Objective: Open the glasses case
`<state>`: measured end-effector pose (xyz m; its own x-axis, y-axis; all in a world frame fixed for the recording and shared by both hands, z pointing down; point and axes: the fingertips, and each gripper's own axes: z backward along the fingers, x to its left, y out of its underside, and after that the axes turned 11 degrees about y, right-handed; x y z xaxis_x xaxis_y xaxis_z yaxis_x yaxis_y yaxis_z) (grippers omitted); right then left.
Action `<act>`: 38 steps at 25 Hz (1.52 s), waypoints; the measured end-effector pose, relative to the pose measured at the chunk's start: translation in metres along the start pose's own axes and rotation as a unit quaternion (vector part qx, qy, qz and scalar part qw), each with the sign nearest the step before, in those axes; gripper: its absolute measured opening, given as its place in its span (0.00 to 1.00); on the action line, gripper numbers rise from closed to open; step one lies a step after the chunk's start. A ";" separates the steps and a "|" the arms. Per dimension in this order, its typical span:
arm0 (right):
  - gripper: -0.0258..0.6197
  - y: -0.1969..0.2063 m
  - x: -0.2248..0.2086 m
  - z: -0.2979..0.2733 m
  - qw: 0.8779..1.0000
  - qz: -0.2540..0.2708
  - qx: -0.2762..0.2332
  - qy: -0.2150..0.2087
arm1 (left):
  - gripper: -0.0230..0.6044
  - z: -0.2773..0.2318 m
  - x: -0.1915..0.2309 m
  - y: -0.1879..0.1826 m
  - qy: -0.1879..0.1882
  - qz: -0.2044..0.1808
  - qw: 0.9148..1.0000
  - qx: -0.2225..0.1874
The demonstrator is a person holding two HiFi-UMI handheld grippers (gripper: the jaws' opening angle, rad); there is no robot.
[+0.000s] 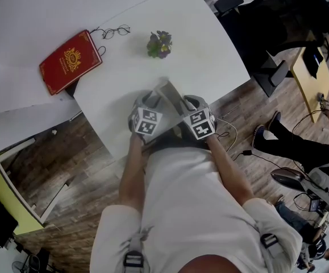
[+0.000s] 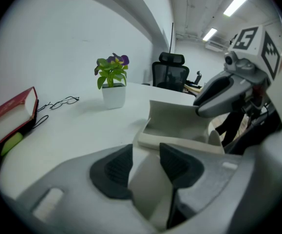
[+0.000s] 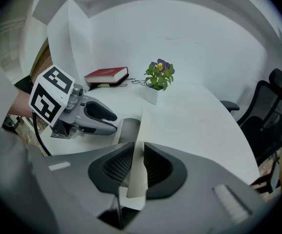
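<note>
Glasses case [image 1: 170, 92] sits at the near edge of the white table [image 1: 209, 50], between both grippers, looks part open. Left gripper [image 2: 145, 162] is clamped on the case body. Right gripper [image 3: 137, 162] is pinched on the thin lid [image 3: 141, 130]. Step in hand: swinging the lid off the base. Next probably calls for a steady base and pulling the lid further back without the flap slipping. Potted plant [image 1: 159, 44], glasses [image 1: 116, 32] and red book [image 1: 70, 61] lie well apart, further back.

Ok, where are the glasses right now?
In the head view the glasses lie at the upper left, on the far part of the table, between the red book and the plant.
</note>
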<state>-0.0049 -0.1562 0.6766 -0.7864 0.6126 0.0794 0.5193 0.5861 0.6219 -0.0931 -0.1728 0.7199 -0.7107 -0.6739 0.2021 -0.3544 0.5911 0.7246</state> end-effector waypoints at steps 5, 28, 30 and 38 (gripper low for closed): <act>0.13 0.001 -0.003 -0.001 1.000 -0.005 0.002 0.002 | 0.31 0.000 0.000 0.003 0.000 0.002 1.000 0.005; 0.09 0.002 -0.016 -0.004 1.000 -0.018 0.004 0.013 | 0.31 0.001 0.002 0.001 -0.005 0.007 1.000 0.001; 0.09 0.003 -0.018 -0.005 1.000 -0.020 0.002 0.015 | 0.31 0.001 0.002 0.001 -0.005 0.007 1.000 0.000; 0.09 0.010 -0.023 -0.006 0.999 -0.026 0.011 0.023 | 0.31 0.000 0.001 0.000 -0.003 0.004 1.000 -0.001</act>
<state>0.0162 -0.1680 0.6856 -0.8269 0.5560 0.0837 0.4839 0.6280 0.6095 -0.0940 -0.1734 0.7202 -0.7174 -0.6665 0.2029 -0.3475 0.5947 0.7250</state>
